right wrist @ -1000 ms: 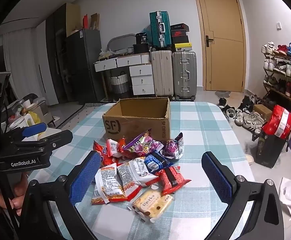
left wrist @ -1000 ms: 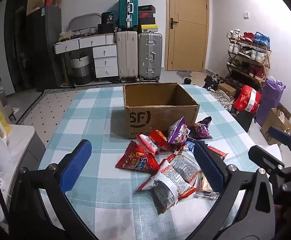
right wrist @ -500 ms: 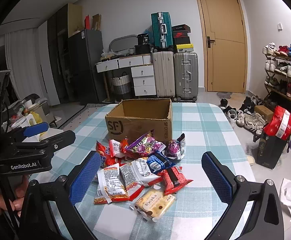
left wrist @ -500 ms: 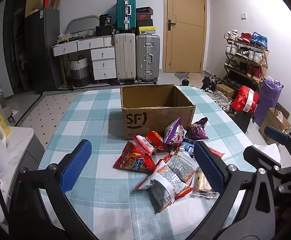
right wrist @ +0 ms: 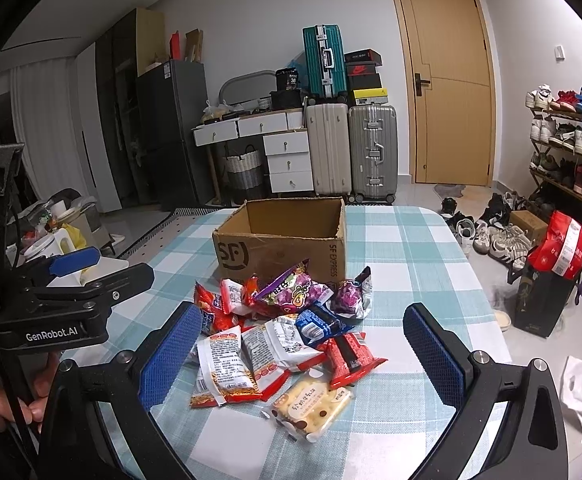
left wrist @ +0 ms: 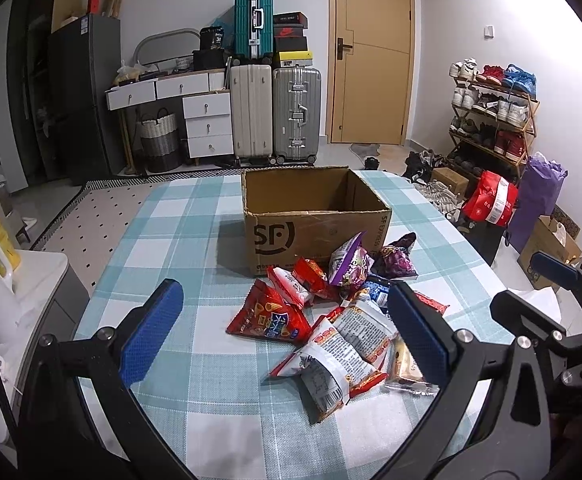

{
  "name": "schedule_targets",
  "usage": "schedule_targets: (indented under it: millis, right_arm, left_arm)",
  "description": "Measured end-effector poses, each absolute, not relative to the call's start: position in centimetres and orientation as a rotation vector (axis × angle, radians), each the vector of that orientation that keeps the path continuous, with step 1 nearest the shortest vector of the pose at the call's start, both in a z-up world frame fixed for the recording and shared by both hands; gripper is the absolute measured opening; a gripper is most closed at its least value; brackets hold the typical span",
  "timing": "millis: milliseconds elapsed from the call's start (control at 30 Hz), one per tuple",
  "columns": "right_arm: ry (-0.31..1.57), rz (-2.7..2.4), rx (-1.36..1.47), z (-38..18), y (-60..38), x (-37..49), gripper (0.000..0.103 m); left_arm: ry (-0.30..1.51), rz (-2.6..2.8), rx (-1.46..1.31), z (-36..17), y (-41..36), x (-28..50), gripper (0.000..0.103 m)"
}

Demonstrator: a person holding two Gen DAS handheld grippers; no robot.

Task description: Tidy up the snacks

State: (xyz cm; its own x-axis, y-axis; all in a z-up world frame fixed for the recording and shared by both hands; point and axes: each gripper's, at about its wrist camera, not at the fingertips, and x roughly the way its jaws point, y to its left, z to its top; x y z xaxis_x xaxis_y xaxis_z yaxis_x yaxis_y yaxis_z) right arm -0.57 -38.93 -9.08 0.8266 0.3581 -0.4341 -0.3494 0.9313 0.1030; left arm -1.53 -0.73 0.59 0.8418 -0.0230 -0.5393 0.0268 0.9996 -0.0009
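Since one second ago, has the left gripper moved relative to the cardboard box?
Yes, slightly. In the left wrist view the cardboard box and the suitcases behind it sit lower and further left in frame, so the open left gripper tilted up and turned a little right.

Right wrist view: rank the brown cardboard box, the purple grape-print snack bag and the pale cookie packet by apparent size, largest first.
1. Brown cardboard box, clearly largest though farthest.
2 and 3. Purple grape-print snack bag and pale cookie packet look alike; the packet lies nearer the camera, so I will not rank them.
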Motion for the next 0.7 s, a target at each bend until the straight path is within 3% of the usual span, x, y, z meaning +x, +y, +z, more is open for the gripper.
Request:
schedule_targets:
  millis: [700]
  right_arm:
    - [0.464,0.378,0.021,-9.05,-38.8,-0.57,0.103]
  left_arm:
    - [0.578,-0.029,0.002,-0.09,-0.72,-1.39,0.102]
